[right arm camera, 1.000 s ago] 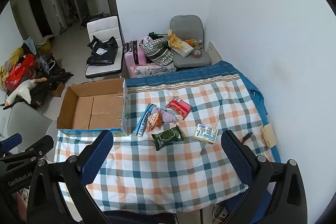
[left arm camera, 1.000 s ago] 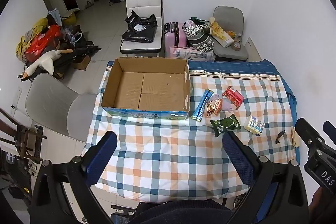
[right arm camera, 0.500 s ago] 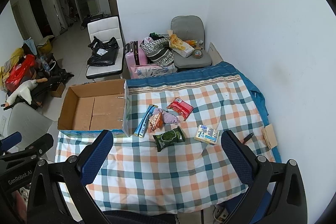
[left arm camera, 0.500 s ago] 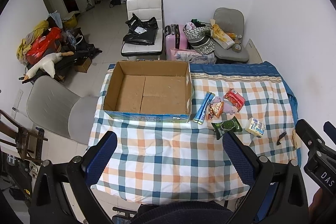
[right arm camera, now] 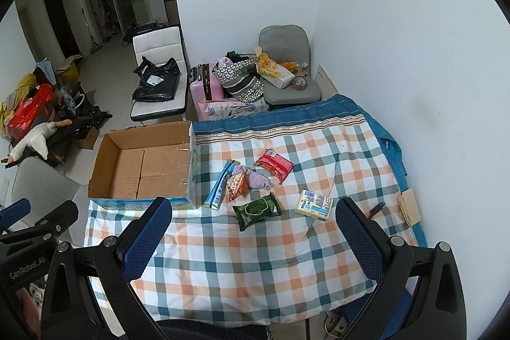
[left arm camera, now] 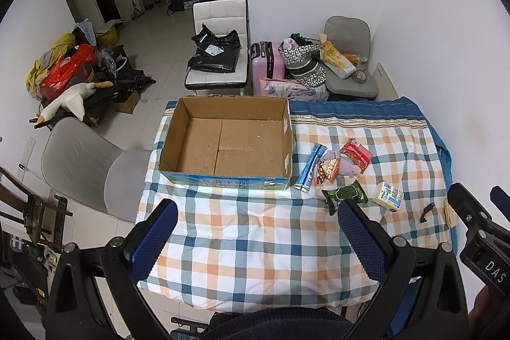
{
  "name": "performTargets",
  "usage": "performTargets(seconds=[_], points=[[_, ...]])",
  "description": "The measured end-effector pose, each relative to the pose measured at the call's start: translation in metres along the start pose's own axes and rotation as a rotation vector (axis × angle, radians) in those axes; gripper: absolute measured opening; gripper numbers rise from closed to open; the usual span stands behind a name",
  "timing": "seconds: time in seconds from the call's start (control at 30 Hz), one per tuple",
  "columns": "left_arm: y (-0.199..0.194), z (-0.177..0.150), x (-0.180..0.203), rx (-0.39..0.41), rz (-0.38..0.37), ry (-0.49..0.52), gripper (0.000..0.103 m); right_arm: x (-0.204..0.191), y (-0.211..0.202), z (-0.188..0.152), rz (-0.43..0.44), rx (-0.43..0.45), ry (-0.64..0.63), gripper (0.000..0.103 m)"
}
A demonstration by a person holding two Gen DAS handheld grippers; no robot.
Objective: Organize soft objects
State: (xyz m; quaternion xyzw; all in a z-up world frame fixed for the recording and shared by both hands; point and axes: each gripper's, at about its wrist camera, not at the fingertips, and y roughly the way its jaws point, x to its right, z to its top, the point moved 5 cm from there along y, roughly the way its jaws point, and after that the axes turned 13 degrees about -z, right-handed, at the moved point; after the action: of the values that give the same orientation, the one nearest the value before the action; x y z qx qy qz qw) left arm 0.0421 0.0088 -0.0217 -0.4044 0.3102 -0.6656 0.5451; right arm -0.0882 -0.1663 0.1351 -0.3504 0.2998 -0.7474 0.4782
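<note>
Both grippers hang above the near edge of the worktop [left arm camera: 255,244], which is covered by a checked cloth. The left gripper [left arm camera: 256,227] has its fingers spread wide with nothing between them; the right gripper [right arm camera: 251,223] is likewise spread and holds nothing. An open cardboard box [left arm camera: 226,142] sits on the far left of the cloth. Just beside its right wall lies a blue stick packet [right arm camera: 221,184], then an orange snack bag [right arm camera: 236,185] touching a lilac soft bundle [right arm camera: 256,179], possibly cloth. A red packet [right arm camera: 273,165] lies behind them, a green packet [right arm camera: 256,211] in front, and a yellow-and-blue pack [right arm camera: 314,204] well to the right
</note>
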Motion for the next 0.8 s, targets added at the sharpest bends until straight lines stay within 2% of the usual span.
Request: performTargets(seconds=[0.8], points=[[-0.0038,-0.0004,0.0002,0.011,-0.001,0.004,0.103,-0.0001,-0.0012,-0.0001,0.002,0.005,0.0,0.103]])
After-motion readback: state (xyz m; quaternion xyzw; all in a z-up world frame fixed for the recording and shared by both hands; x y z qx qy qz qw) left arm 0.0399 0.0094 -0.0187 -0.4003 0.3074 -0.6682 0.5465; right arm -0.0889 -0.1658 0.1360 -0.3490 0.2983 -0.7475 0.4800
